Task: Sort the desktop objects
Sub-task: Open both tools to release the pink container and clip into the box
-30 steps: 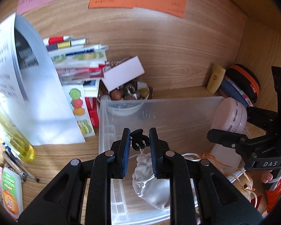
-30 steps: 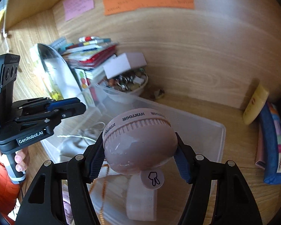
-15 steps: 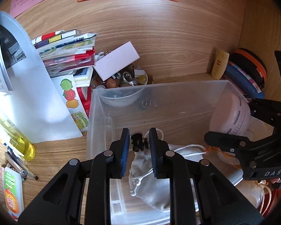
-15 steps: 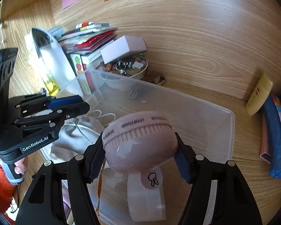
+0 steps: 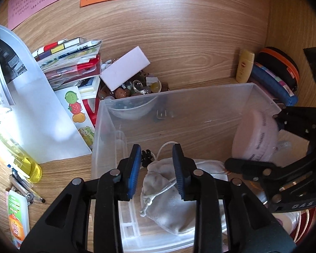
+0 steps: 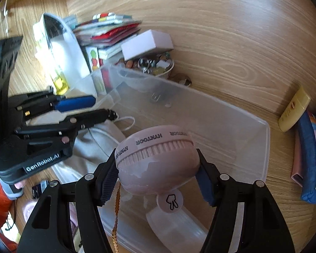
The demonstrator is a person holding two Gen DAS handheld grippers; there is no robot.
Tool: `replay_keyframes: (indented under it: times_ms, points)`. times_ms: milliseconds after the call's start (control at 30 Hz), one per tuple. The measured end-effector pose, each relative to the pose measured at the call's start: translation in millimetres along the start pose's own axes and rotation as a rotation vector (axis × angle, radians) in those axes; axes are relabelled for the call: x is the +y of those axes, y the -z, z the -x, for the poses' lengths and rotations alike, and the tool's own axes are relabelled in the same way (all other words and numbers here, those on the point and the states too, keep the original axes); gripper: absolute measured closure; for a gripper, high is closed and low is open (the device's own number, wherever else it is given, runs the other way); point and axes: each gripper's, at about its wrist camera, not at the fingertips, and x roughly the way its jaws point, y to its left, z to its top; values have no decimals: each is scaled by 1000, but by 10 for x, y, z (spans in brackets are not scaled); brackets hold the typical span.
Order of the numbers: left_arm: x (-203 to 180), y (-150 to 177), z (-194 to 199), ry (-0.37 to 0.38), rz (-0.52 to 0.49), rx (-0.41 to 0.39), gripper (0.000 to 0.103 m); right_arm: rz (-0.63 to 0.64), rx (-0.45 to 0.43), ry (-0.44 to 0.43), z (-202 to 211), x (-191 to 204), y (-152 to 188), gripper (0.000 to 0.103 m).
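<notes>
The left tool (image 5: 157, 164) is open over the clear bin (image 5: 200, 97), its blue pads either side of the grey pouch (image 5: 172, 200) lying in the bin — the black cord clip (image 5: 146, 157) sits just beside the left pad. At 3 o'clock the right tool (image 6: 158, 177) grips the pink fan (image 6: 155, 160) above the bin. A bowl of trinkets (image 5: 134, 88) stands at 12 o'clock on the worktop (image 5: 59, 166).

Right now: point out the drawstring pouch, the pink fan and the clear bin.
drawstring pouch (image 5: 174, 208), left wrist view, on its cloth body
pink fan (image 6: 158, 160), right wrist view, on its round head
clear bin (image 5: 200, 90), left wrist view, on its far rim
</notes>
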Motion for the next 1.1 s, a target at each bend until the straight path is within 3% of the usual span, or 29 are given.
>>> replay_keyframes:
  times_ms: [200, 367, 467, 833, 900, 1000, 1100]
  points:
    - [-52, 3, 62, 4, -13, -17, 65, -25, 29, -32, -33, -38, -10, 40]
    - [-82, 0, 109, -4, -20, -37, 52, -28, 31, -38, -28, -45, -7, 40]
    - [-84, -6, 143, -11, -18, -50, 44, -21, 21, -20, -12, -34, -9, 37]
    - [-1, -44, 289, -20, 14, -100, 30, 10, -71, 17, 148, 16, -21, 20]
    - [7, -47, 314, -30, 18, -108, 28, 5, -89, 16, 181, 3, -23, 19]
    - [18, -47, 337, -43, 32, -114, 15, 17, -97, 20, 222, -1, -24, 18]
    - [27, -53, 354, -54, 36, -120, 13, 53, -103, 32, 276, 39, -2, 18]
